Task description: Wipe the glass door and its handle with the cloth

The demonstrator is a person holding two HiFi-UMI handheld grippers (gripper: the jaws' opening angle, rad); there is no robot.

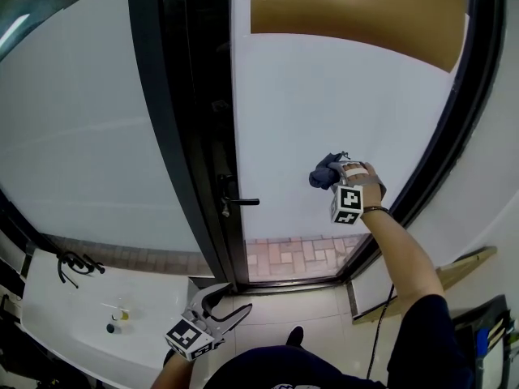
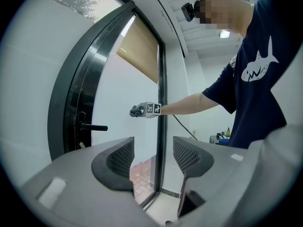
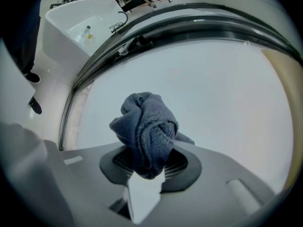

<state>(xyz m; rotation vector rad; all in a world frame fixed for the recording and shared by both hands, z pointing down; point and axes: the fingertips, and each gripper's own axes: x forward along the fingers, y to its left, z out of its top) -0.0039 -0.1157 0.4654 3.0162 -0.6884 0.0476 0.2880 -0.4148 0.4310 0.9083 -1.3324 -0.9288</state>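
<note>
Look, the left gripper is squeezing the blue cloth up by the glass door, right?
Not quite: it is the right gripper that squeezes the blue cloth up by the glass door, its jaws shut on it, as the right gripper view shows. The left gripper hangs low with its jaws apart and nothing between them.

At lower left we see a white basin (image 1: 49, 306) with a black tap (image 1: 75, 263) (two small things (image 1: 114, 322) lie in it). We see also a tan blind (image 1: 357, 10) at the top and brick paving (image 1: 296, 254) lower down.
</note>
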